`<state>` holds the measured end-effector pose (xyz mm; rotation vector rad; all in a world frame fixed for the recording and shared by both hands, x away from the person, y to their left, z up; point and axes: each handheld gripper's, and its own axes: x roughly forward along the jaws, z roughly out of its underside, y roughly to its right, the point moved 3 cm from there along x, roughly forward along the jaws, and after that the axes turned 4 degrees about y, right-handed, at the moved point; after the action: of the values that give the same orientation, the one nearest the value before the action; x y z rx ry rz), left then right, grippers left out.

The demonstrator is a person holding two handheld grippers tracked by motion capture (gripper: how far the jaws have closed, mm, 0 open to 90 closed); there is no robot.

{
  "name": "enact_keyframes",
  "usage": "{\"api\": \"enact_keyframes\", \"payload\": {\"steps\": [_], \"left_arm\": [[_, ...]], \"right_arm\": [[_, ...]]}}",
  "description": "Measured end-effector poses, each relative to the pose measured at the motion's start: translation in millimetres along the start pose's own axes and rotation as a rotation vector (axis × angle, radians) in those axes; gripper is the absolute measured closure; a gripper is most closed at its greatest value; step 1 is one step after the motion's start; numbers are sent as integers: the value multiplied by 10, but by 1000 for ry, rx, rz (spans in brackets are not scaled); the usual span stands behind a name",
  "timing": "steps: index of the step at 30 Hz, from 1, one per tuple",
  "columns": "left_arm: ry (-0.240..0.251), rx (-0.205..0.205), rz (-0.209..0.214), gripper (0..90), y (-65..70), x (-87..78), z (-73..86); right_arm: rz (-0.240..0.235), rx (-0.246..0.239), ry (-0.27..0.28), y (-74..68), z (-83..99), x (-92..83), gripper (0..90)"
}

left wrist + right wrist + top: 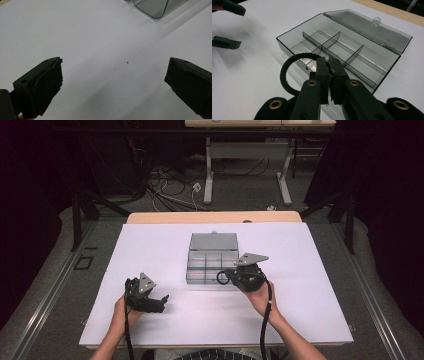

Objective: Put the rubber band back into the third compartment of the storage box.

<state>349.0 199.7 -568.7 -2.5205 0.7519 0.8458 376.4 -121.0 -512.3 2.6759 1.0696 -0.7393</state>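
Right gripper [329, 65]: jaws closed on a black ring [287, 72], pinched at its rim. The ring hangs out to one side of the jaws, over the near wall of the clear compartment box [287, 46]. In the high view this gripper [231, 276] sits at the box's near right corner, its grey plate tilted above it.

Black ring [221, 278]: held off the table at the box's front edge; whether it touches the box wall cannot be told from these angles.

Left gripper [113, 75]: jaws wide apart, nothing between them, bare white surface beneath. In the high view it [159, 301] lies well to the near left of the box, apart from it.

Clear compartment box [212, 254]: smoky plastic, lid thrown open away from the person, inner dividers forming several cells. The cells in sight look empty.

White sheet [150, 250]: lies under the box and both grippers.

Wooden table edge [165, 217]: just beyond the box, past the sheet.
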Motion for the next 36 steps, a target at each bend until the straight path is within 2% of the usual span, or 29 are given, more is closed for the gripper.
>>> {"api": "enact_keyframes", "payload": {"steps": [36], "left_arm": [[-5, 10, 5, 11, 13, 12, -4]], "right_arm": [[74, 48, 20, 292, 24, 14, 874]]}}
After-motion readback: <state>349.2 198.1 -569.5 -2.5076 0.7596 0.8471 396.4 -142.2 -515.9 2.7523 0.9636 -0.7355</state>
